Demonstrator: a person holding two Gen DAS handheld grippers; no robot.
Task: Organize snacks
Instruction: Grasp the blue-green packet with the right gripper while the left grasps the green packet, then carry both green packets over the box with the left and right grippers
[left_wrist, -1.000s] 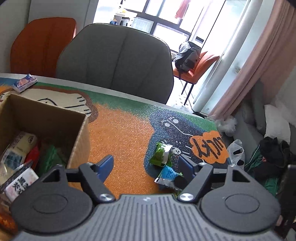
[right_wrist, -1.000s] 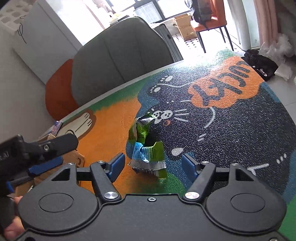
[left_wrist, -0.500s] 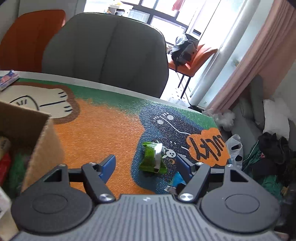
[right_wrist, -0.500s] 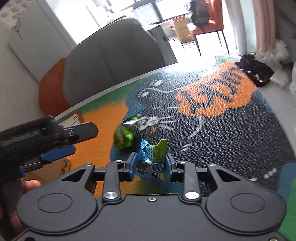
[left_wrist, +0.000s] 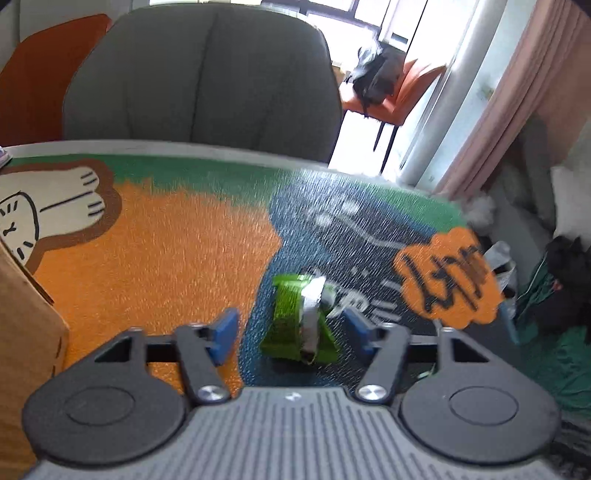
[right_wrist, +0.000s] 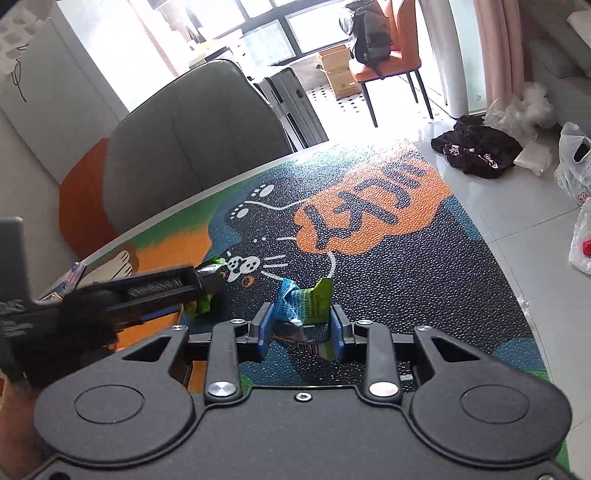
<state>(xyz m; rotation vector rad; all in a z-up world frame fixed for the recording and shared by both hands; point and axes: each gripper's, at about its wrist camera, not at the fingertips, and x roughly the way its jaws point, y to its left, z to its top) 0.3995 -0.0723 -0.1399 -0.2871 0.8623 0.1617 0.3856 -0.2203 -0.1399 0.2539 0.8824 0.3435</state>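
On the cartoon-printed table (left_wrist: 177, 236), our right gripper (right_wrist: 301, 326) clamps a blue-green foil snack packet (right_wrist: 306, 301); our left gripper (left_wrist: 290, 326), jaws apart, straddles the green foil snack packet (left_wrist: 299, 325) at 12 o'clock: we should close squarely across its middle.

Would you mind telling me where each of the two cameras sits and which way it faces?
Left wrist: rides on the left gripper, looking along its open fingers at a green snack packet on the mat; cardboard box at left.
Right wrist: rides on the right gripper, shut on a blue-green packet; the left gripper shows at left.
Shared: green snack packet, mat, grey chair.
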